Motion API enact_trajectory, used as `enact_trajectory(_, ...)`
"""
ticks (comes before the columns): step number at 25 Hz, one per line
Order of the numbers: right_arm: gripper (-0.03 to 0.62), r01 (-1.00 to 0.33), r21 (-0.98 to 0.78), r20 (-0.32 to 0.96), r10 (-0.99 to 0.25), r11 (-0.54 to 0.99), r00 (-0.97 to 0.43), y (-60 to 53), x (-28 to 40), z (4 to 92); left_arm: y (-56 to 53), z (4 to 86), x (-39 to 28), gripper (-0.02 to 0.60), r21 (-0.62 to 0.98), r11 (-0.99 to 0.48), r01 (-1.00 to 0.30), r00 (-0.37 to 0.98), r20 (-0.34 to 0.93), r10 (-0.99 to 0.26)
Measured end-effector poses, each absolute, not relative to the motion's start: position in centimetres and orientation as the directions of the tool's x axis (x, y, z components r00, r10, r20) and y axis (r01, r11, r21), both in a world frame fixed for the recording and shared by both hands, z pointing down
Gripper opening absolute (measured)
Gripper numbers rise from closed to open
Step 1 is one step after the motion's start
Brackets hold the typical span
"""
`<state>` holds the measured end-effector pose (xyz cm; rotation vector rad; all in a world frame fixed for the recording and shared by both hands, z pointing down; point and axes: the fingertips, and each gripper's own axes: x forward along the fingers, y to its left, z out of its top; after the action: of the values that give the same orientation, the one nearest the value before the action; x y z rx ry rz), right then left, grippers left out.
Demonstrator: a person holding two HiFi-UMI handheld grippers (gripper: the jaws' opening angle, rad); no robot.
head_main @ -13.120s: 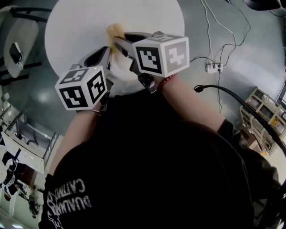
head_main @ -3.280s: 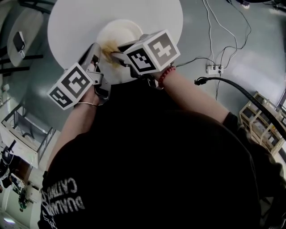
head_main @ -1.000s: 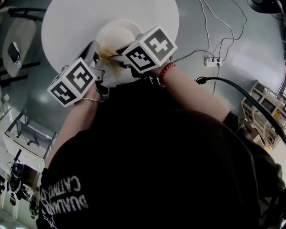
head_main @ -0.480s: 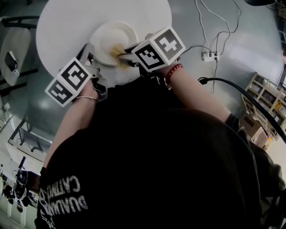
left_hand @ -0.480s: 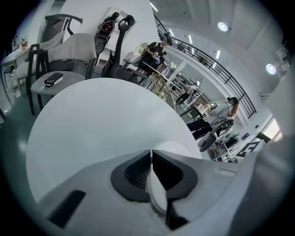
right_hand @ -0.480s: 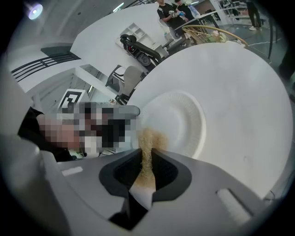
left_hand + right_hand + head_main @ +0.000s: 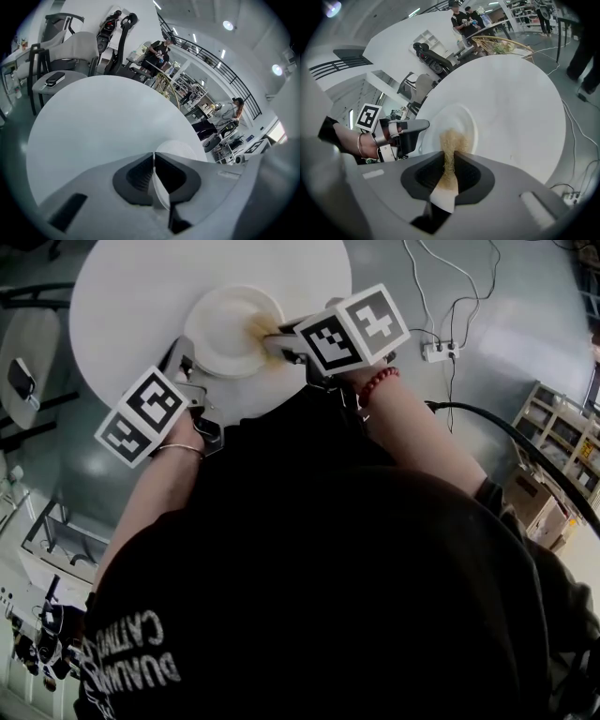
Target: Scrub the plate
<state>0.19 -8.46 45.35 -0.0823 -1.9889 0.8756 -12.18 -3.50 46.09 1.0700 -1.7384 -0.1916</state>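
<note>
Now plate flat on table. Left tongs pinched on plate's left rim. Right tongs clamped on scourer, tip at plate's right side. Best: pin rim firm, press lightly, small circles toward plate centre.

My plate is cream-white on a plain white counter. The scrub pad is tan. My left gripper and right gripper are grey, each topped by a white cube patterned with black squares.
</note>
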Motion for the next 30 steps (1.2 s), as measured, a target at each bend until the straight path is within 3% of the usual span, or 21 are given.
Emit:
enact_trajectory(11, 0.069, -0.303, -0.512, 0.746, 0.240, 0.804, -0.622, -10.8, 0.0, 43.8, -3.2, 45.6, -12.0, 0.014, 0.616, 0.577, -0.537, -0.073, 0.647, -0.759)
enact_trajectory(15, 0.069, -0.235, -0.650, 0.638, 0.351, 0.723, -0.685, -7.1, -2.3, 42.7, -2.9, 45.5, -11.9, 0.014, 0.617, 0.581, -0.531, -0.085, 0.643, -0.761)
enact_trajectory(19, 0.069, -0.143, -0.661, 0.639, 0.453, 0.737, -0.621, -2.7, -3.1, 43.8, -3.0, 45.6, -11.7, 0.014, 0.617, 0.572, -0.541, -0.078, 0.640, -0.765)
enact_trajectory(30, 0.069, -0.167, -0.637, 0.668, 0.432, 0.752, -0.606, -2.7, -2.1, 45.3, -2.4, 45.7, -11.5, 0.014, 0.611, 0.570, -0.549, -0.082, 0.640, -0.764)
